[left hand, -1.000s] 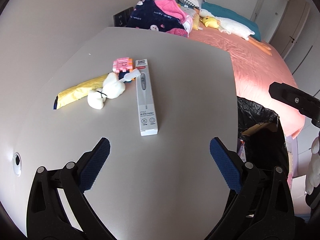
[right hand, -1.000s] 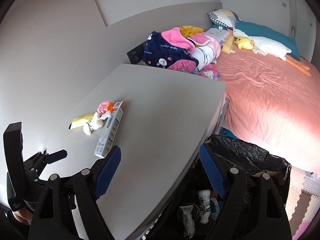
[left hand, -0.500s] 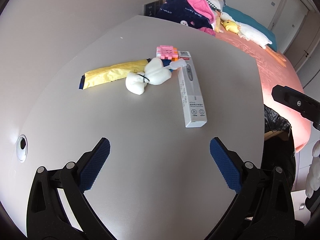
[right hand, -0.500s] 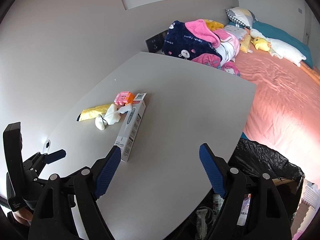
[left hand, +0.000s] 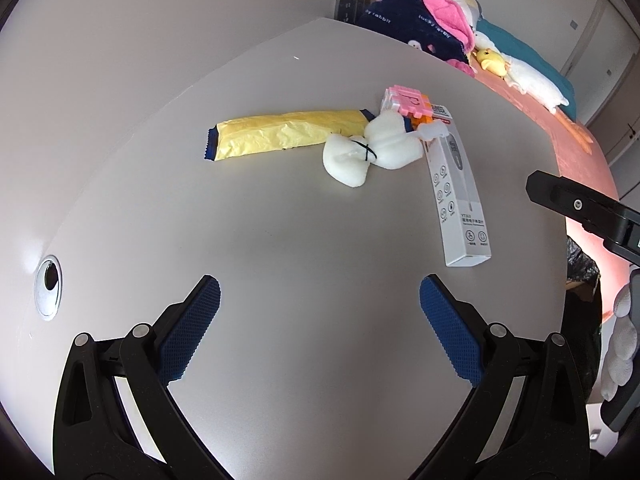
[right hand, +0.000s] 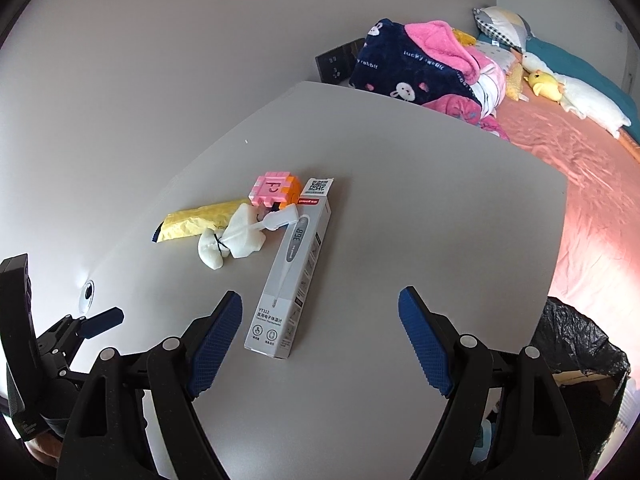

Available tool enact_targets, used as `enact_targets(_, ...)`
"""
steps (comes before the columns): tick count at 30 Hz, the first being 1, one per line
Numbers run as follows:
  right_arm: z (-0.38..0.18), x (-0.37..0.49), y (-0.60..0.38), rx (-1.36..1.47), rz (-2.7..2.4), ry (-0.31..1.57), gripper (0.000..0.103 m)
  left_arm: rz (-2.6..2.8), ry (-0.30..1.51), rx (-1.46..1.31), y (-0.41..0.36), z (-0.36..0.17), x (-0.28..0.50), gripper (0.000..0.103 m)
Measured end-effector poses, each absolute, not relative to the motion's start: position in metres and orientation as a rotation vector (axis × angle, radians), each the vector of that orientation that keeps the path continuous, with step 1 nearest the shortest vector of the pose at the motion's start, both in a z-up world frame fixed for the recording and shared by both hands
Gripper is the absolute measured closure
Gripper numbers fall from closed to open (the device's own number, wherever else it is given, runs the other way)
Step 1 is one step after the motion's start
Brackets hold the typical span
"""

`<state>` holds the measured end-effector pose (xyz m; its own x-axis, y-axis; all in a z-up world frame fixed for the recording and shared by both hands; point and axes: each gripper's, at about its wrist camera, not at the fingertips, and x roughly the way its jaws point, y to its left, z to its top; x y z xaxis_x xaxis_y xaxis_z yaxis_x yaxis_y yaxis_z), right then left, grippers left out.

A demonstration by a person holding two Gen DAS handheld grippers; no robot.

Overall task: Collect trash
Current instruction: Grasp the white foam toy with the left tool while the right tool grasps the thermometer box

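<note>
Grey table (right hand: pixel 400 220): crumpled yellow wrapper (left hand: pixel 288 134) lying flat; white tied wad (left hand: pixel 372 150) touching its end; long thermometer box (right hand: pixel 294 268) flat beside it; pink block cube (right hand: pixel 274 190) behind them.

A bed (right hand: pixel 592 184) with a pink sheet stands beyond the far edge of the grey desk (right hand: pixel 420 208). A navy blanket (right hand: pixel 404 68) with rabbit prints and a pink fleece (right hand: pixel 444 42) are heaped at its head, next to a yellow duck toy (right hand: pixel 544 84), a white plush toy (right hand: pixel 592 102) and a teal pillow (right hand: pixel 576 66). A round cable port (left hand: pixel 50 282) sits in the desk near the wall.
</note>
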<state>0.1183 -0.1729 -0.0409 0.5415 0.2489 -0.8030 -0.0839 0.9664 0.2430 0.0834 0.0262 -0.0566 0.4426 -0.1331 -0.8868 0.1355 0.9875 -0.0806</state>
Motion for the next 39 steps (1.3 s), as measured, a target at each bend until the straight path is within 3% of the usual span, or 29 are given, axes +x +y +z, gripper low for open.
enact_targets(15, -0.079, 0.159, -0.136, 0.120, 0.168, 1.067, 0.027, -0.140, 1.119, -0.002, 0.040, -0.072, 0.097, 0.006)
enact_targets(26, -0.090, 0.169, -0.141, 0.080, 0.114, 1.065, 0.048, -0.158, 1.126, 0.014, 0.035, -0.075, 0.107, 0.006)
enact_targets(28, -0.089, 0.170, -0.143, 0.054, 0.117, 1.055, 0.068, -0.170, 1.123, 0.023, 0.030, -0.075, 0.111, 0.006)
enact_targets(30, -0.089, 0.169, -0.146, 0.055, 0.122, 1.056, 0.074, -0.178, 1.120, 0.036, 0.025, -0.075, 0.116, 0.006)
enact_targets(39, -0.088, 0.163, -0.169, 0.142, 0.138, 1.074, 0.074, -0.227, 1.088, 0.131, -0.007, -0.067, 0.143, 0.006)
